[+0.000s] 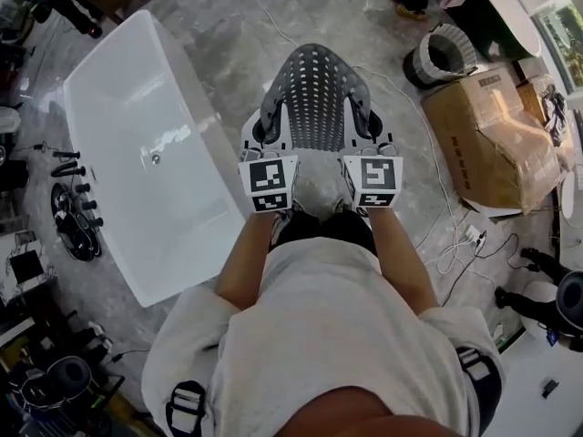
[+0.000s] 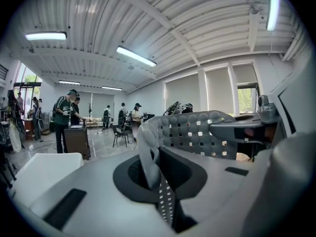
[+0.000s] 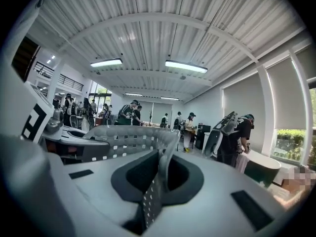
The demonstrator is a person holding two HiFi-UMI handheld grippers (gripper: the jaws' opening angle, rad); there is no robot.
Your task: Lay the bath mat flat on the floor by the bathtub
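A grey perforated bath mat [image 1: 314, 94] hangs in the air in front of the person, curled into an arch. My left gripper [image 1: 265, 137] is shut on its near left edge and my right gripper [image 1: 368, 137] is shut on its near right edge. In the left gripper view the mat [image 2: 197, 135] rises from between the jaws and bends over to the right. The right gripper view has the mat [image 3: 128, 142] pinched the same way, curving off to the left. The white bathtub [image 1: 137, 153] stands on the marbled floor left of the mat.
A large cardboard box [image 1: 487, 139] and a woven basket [image 1: 442, 57] stand to the right. White cables [image 1: 455, 235] trail across the floor by the box. Black fittings [image 1: 77, 208] lie left of the tub. Several people stand at the far end of the hall.
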